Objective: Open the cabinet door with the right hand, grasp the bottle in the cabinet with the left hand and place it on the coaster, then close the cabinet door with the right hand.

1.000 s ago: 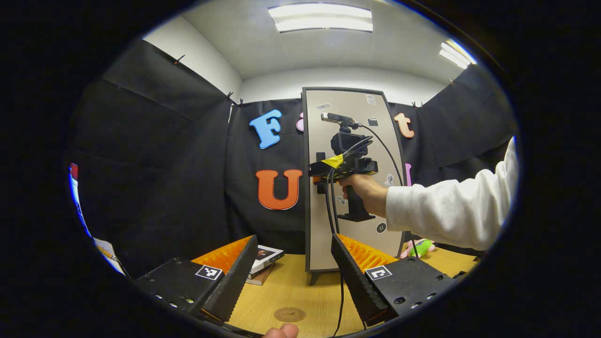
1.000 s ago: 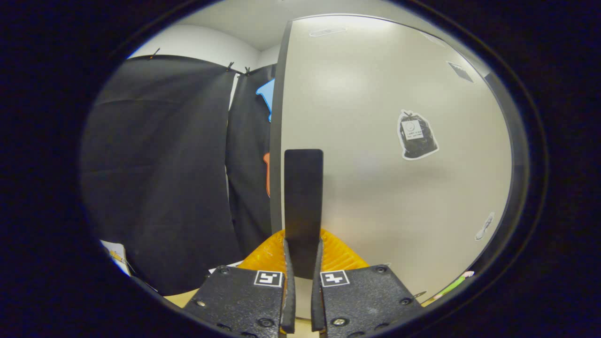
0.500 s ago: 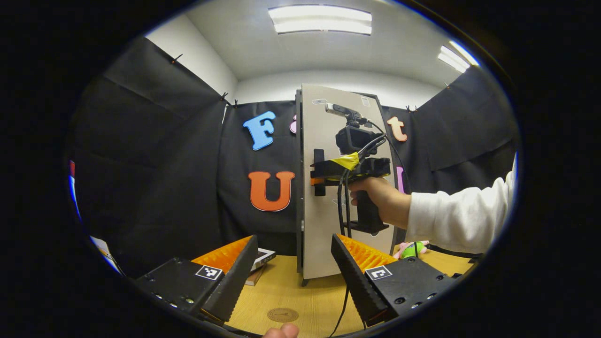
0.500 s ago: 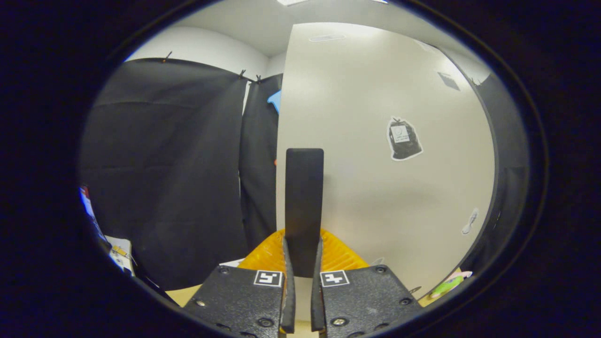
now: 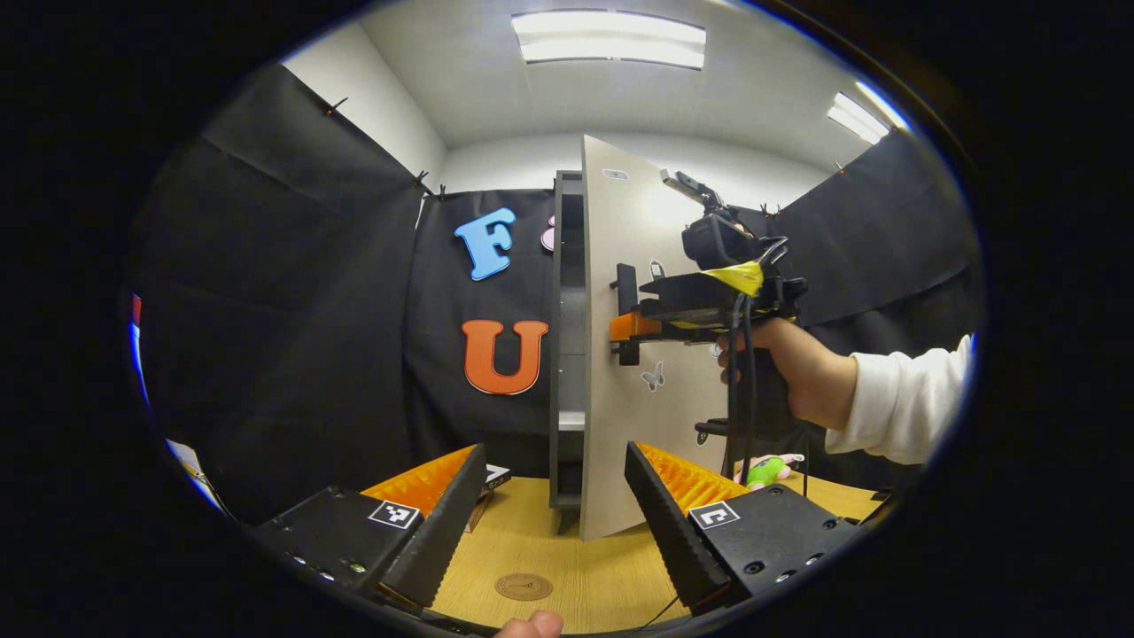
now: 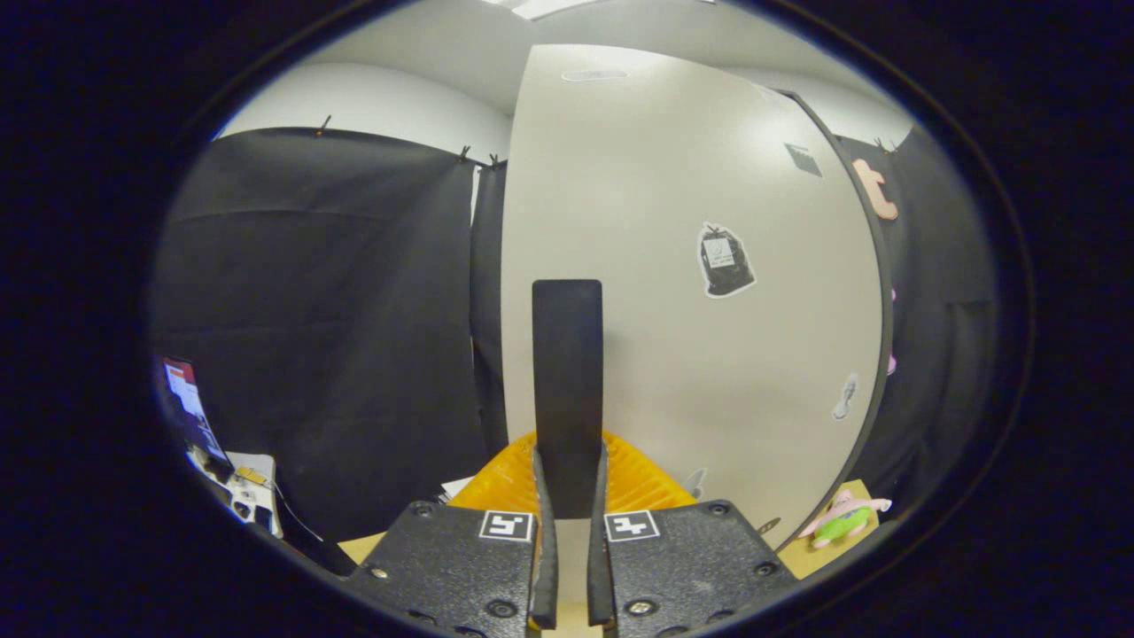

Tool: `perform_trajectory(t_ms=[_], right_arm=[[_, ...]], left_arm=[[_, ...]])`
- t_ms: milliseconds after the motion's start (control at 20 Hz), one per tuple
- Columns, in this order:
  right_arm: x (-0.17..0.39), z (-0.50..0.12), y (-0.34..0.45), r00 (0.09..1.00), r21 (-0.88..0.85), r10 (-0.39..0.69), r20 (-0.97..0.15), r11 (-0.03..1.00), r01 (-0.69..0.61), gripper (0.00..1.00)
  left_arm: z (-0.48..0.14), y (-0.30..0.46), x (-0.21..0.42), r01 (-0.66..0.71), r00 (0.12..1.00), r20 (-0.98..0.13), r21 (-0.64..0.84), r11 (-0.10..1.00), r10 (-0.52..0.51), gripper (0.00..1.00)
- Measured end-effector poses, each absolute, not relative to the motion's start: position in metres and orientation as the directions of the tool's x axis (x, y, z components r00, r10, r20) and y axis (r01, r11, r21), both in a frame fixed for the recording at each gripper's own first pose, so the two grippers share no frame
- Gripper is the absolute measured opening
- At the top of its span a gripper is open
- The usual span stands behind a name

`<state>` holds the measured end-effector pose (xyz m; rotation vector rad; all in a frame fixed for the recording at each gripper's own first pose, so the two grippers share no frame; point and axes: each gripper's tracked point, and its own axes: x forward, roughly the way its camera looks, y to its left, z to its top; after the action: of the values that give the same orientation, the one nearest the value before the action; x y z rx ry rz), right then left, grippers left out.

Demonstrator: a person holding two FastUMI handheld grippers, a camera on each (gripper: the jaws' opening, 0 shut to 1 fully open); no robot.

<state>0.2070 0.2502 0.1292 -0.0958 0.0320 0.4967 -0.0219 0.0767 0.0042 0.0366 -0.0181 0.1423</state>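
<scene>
The right gripper [image 6: 567, 496] was clamped, fingers nearly together, on the dark upright door handle [image 6: 567, 390], which rose straight ahead of it from the pale cabinet door [image 6: 673, 292]. In the left gripper view that door [image 5: 620, 425] stood part-way swung, its free edge toward the camera, with the dark cabinet [image 5: 565, 337] and its shelves showing in the gap just left of it. The left gripper [image 5: 549, 523] hung wide open and empty above the wooden table [image 5: 567, 554], the round coaster [image 5: 524, 586] lying just below and between its fingers. The bottle was not yet visible inside. The door looked a light, stiff panel that would likely swing freely; the handle seemed the sound place to hold. The bottle would probably suit a mid-body grip.
</scene>
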Motion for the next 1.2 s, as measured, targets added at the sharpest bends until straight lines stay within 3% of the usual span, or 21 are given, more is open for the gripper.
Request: perform_trajectory(t_ms=[550,1200], right_arm=[[0.121,0.136,0.165,0.908,-0.07,0.418,-0.045,0.905,-0.42,0.16],[0.079,0.148,0.04,0.977,-0.057,0.21,-0.027,0.976,-0.211,0.11]], left_arm=[[0.01,0.046,-0.025,-0.063,0.998,0.032,0.023,0.998,0.062,0.95],[0.003,0.015,-0.018,0.003,1.0,0.013,0.009,1.0,-0.003,0.95]])
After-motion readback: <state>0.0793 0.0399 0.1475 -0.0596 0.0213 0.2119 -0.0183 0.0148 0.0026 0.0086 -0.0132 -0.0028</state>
